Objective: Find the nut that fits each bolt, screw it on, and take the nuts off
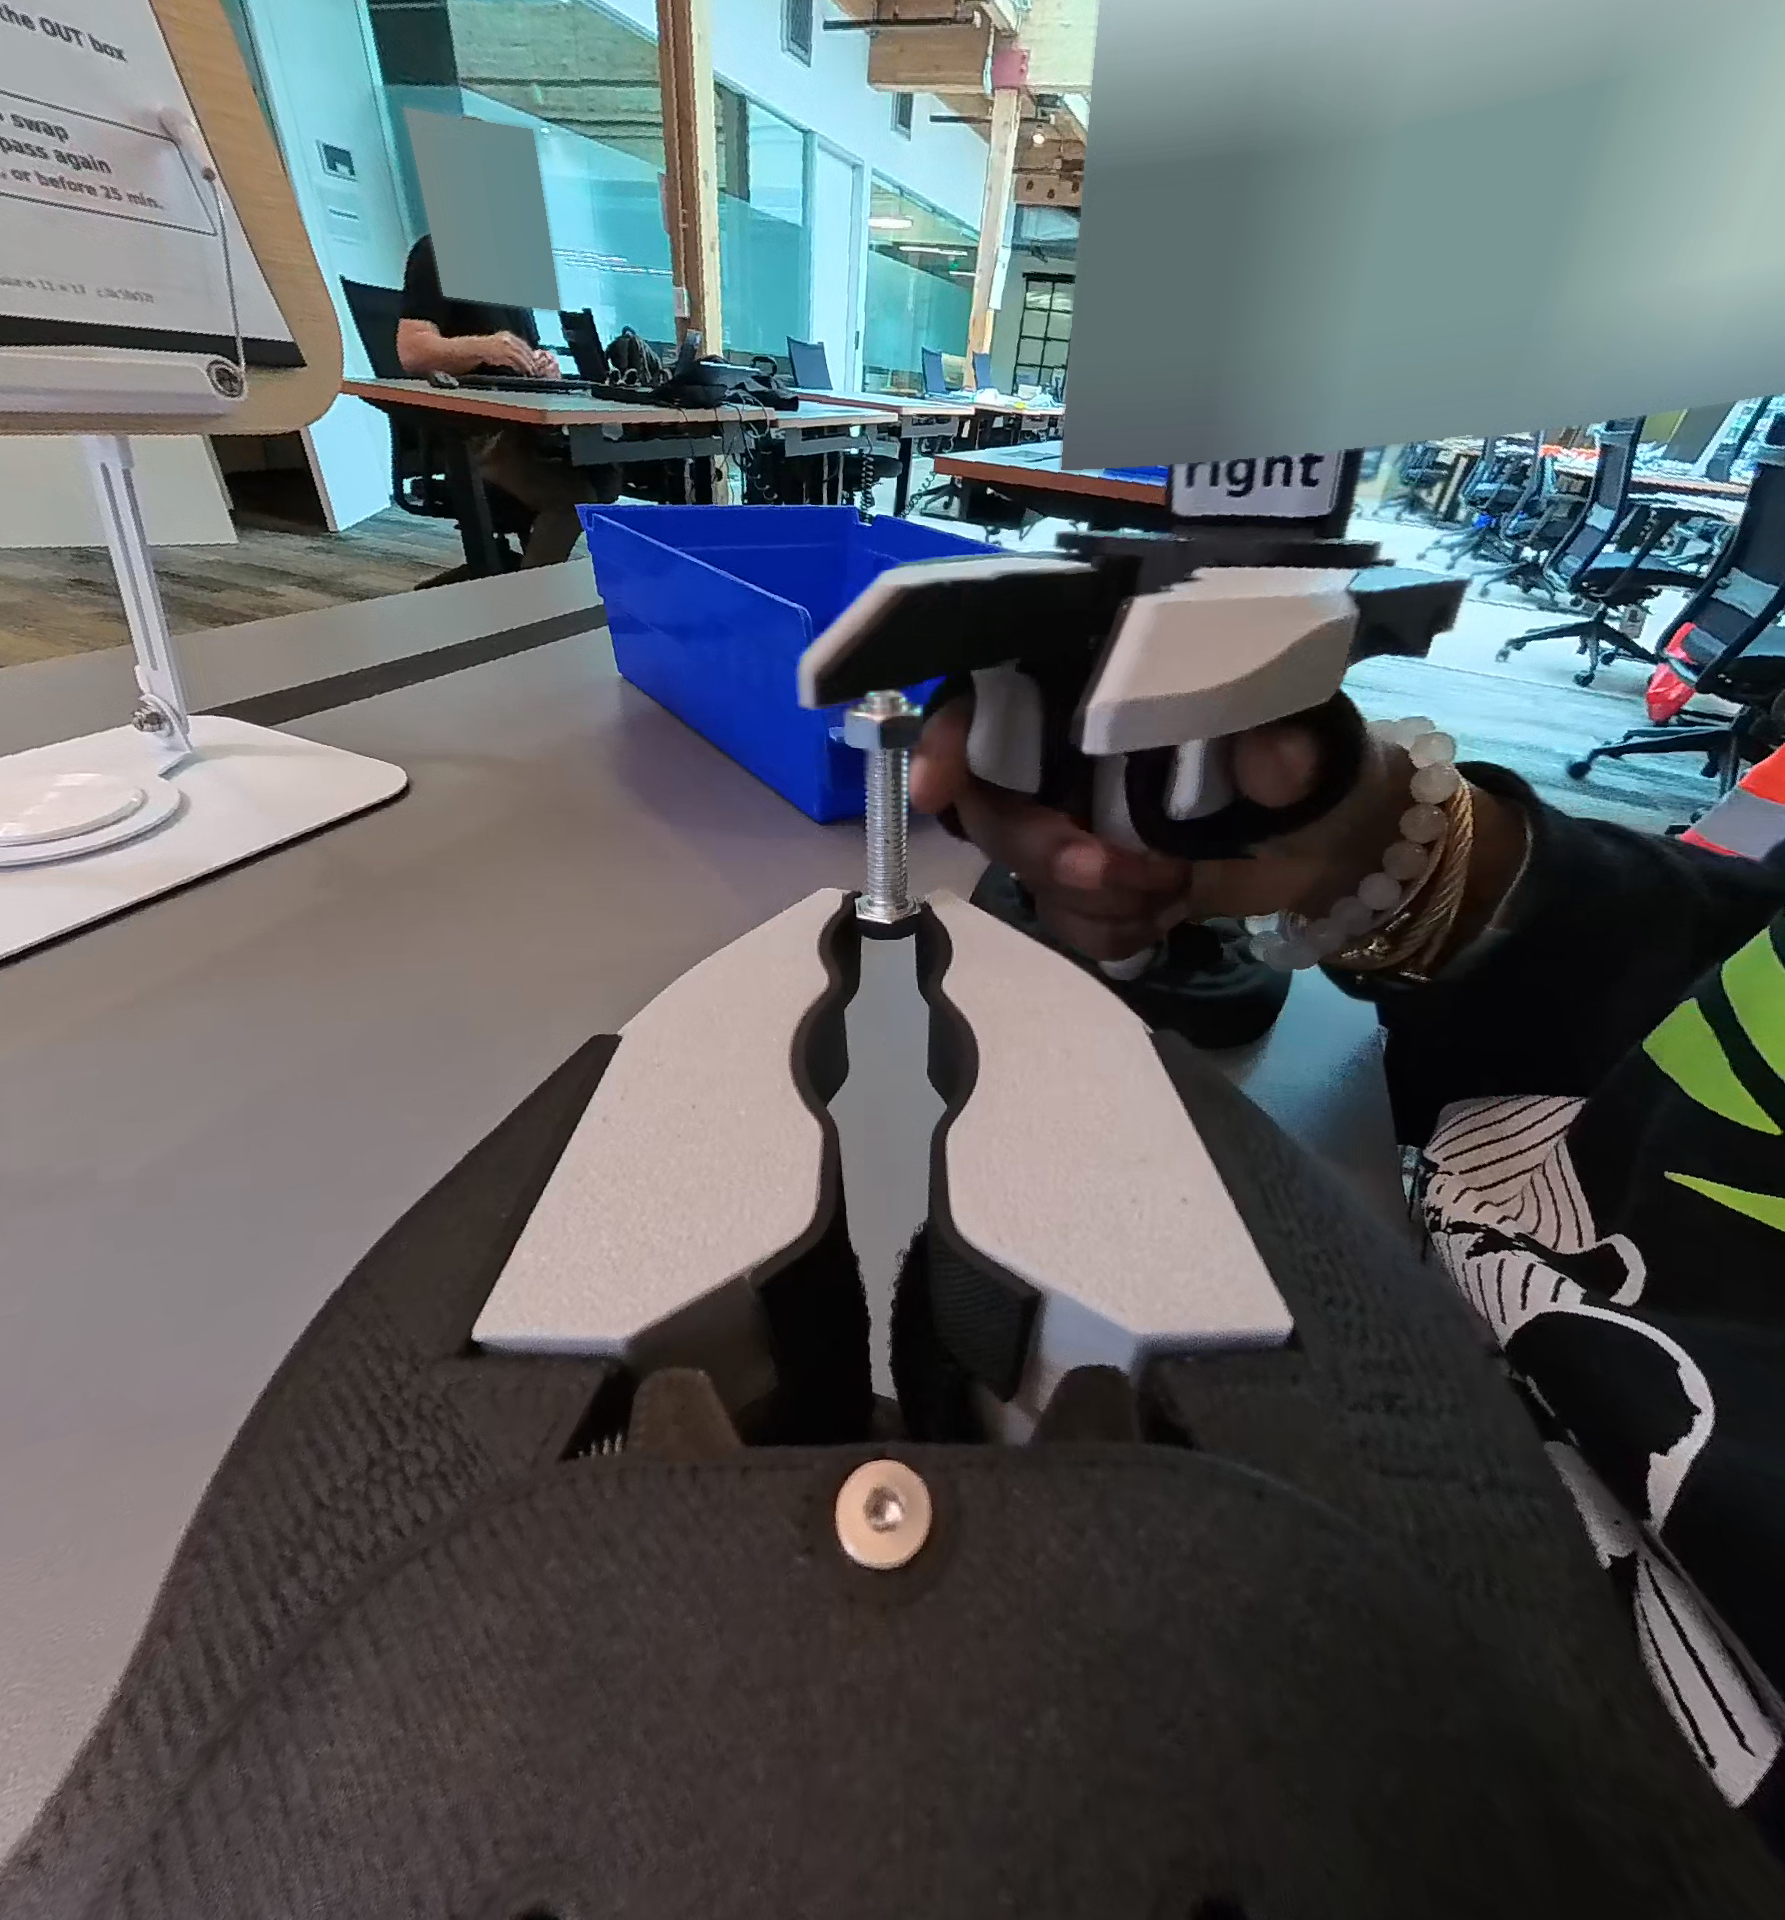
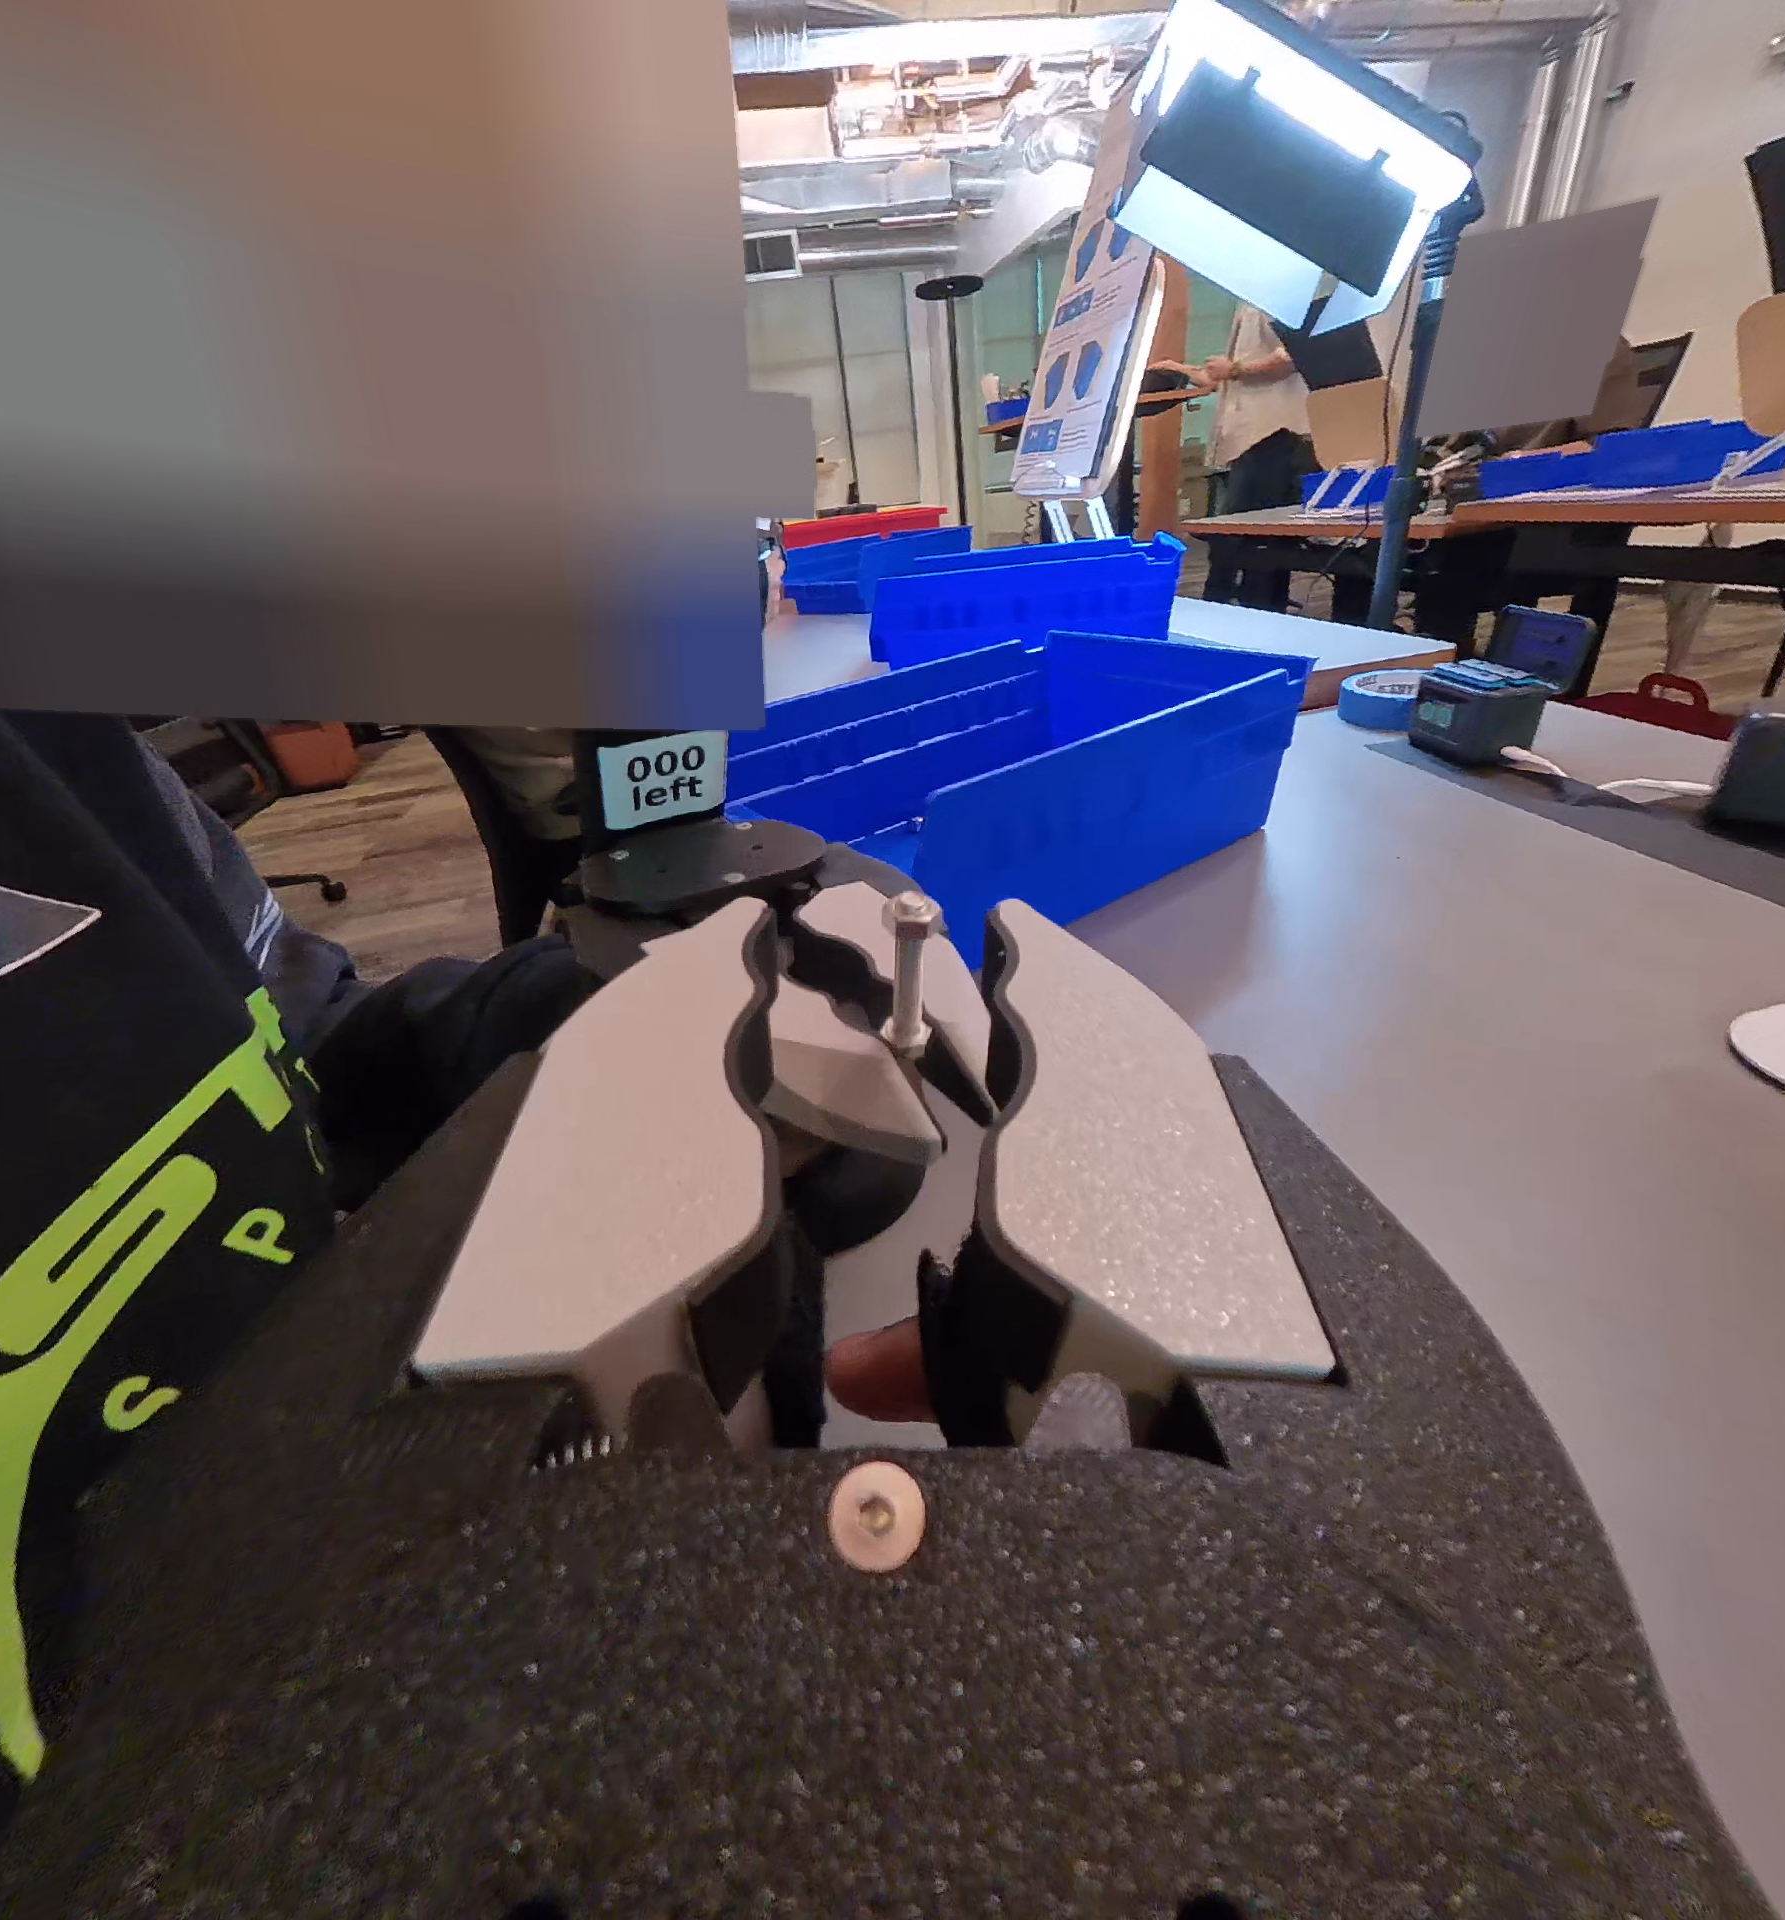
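Grey tabletop (image 1: pixel 244 1091) under blue bin (image 1: pixel 722 644), open-plan office behind; left jaws clamping upright bolt (image 1: pixel 883 821), right jaws parted.

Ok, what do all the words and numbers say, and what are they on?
I can't repeat writing; here's where it sits.
White sheet on stand: printed lines.
White tag on right gripper.
White tag on left gripper.
Poster: too small.
Sweatshirt: green letters.

Shiny silver threaded steel bolt (image 1: pixel 883 821) between grey-faced, black-edged fingers (image 1: pixel 706 1132); silver hex nut (image 1: pixel 884 720); bright blue plastic bin (image 1: pixel 732 634) beyond fingertips; grey tabletop (image 1: pixel 296 1091).
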### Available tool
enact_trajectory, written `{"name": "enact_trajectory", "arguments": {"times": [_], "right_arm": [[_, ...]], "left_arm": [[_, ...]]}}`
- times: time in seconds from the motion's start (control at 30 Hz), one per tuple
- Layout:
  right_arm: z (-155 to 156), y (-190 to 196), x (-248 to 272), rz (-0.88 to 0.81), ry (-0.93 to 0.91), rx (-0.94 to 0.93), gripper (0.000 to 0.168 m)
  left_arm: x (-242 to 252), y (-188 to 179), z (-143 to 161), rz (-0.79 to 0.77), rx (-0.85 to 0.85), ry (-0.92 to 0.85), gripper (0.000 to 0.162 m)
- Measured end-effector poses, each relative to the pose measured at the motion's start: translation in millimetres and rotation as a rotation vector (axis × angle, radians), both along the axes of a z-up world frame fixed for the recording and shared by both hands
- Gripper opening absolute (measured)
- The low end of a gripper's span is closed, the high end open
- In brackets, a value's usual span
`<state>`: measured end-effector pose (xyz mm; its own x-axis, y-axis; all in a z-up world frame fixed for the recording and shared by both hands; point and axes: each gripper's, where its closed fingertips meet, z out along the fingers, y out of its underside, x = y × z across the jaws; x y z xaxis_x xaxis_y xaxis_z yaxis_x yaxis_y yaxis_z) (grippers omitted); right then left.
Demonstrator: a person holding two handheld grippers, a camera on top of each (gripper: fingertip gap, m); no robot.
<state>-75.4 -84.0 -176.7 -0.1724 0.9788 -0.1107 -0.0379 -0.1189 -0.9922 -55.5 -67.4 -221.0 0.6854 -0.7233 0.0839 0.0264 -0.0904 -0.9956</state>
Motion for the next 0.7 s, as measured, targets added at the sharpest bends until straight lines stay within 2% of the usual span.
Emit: {"name": "enact_trajectory", "arguments": {"times": [0.3, 0.63, 0.7], "right_arm": [[-5.6, -12.4, -26.0, 0.091, -0.038, 0.034, 0.041], [-4.6, -7.6, -2.9, 0.024, -0.018, 0.014, 0.037], [-4.4, -7.5, 3.6, 0.017, -0.015, 0.015, 0.031]], "left_arm": [[1.3, -0.6, -1.0, -0.009, -0.002, 0.008, 0.01], [-1.0, 0.8, 0.2, 0.005, -0.004, -0.007, 0.01], [-1.5, 0.9, 0.4, 0.007, -0.004, -0.01, 0.01]]}}
